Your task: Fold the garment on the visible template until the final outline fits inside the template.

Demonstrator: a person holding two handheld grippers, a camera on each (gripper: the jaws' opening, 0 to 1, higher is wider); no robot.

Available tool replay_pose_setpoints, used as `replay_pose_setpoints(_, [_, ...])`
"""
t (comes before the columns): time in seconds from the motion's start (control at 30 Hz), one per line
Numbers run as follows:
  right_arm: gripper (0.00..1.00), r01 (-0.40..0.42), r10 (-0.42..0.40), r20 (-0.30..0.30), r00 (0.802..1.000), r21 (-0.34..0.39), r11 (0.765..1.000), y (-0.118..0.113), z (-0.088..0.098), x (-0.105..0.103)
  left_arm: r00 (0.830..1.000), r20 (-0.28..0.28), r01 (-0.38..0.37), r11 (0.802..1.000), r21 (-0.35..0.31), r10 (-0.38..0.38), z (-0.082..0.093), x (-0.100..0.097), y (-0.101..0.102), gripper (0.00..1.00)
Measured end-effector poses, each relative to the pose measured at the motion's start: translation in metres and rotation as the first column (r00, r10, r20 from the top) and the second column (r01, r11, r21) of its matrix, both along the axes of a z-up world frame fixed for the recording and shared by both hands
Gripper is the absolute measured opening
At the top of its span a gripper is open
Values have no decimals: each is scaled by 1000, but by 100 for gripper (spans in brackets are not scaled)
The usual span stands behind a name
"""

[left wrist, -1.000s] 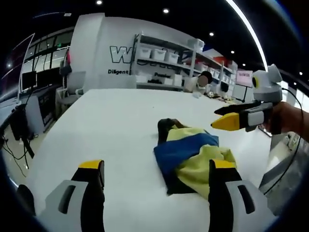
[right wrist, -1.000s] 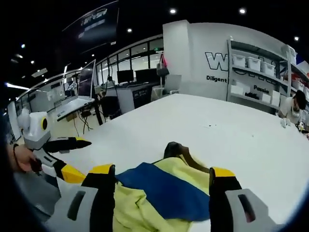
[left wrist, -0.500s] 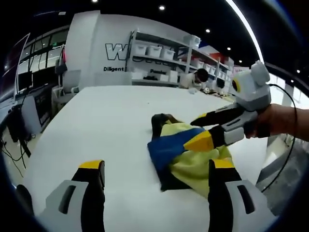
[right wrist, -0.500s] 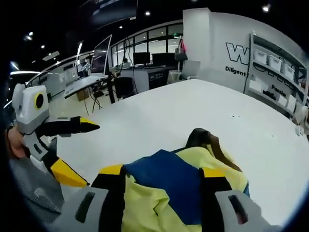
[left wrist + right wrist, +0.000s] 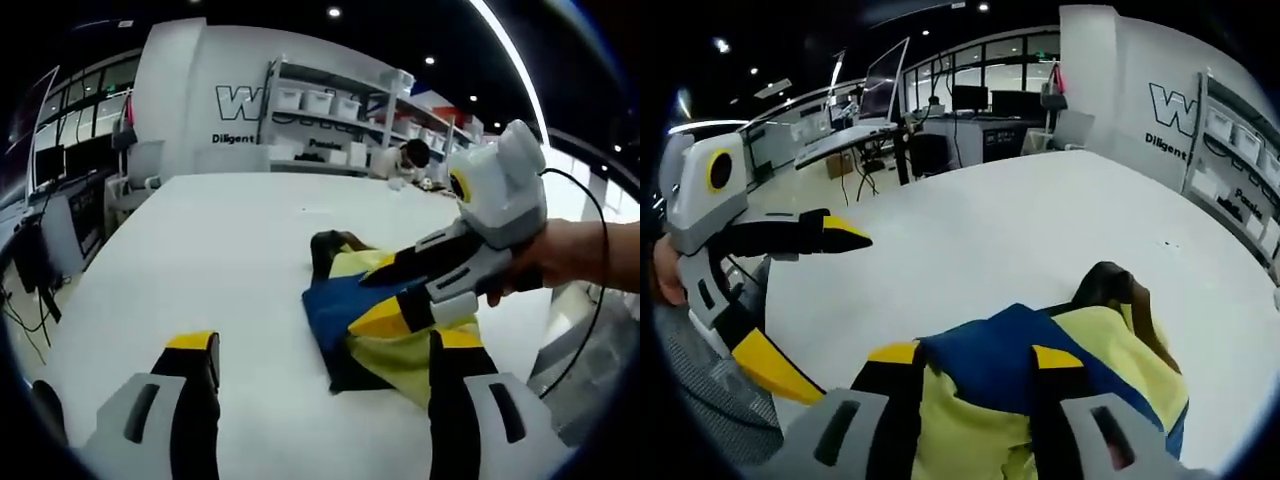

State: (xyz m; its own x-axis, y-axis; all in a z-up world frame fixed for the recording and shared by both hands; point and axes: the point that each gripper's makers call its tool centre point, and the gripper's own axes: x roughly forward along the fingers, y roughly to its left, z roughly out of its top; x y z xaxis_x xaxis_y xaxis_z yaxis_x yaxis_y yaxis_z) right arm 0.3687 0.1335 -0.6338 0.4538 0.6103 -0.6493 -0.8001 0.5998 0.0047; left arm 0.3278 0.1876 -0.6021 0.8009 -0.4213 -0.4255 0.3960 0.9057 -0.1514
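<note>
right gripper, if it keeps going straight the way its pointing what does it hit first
The garment. In the right gripper view the right gripper has its open jaws over the blue and yellow cloth, so going on would likely push them into the fabric, then the white table beneath. Whether they already touch it is unclear.

Blue and pale yellow garment [image 5: 385,320] with black edge; white table [image 5: 230,250]; grey, black, yellow-tipped right gripper [image 5: 385,295].
</note>
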Motion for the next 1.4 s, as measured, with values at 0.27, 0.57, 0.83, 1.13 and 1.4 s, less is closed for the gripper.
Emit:
replay_pose_setpoints(0.27, [10,-40,40,-19,999,-31,999,6,-10,-4,1000,-6,-7,1000,-14,7,0,2,2,79])
replay_pose_setpoints(0.57, [0,6,-5,-8,1000,37,999,0,5,-3,1000,-23,21,1000,-10,-21,-3,-2,-5,78])
replay_pose_setpoints(0.83, [0,67,-67,-2,998,116,991,-8,24,-4,998,-34,58,998,1,-58,-7,-5,-12,75])
replay_pose_setpoints(1.13, [0,162,-170,33,985,174,971,-30,44,0,996,-38,78,997,14,-77,-8,-6,-15,74])
replay_pose_setpoints(1.4, [0,235,-250,45,967,219,947,-53,65,-1,997,-41,66,998,5,-66,-7,-6,-13,74])
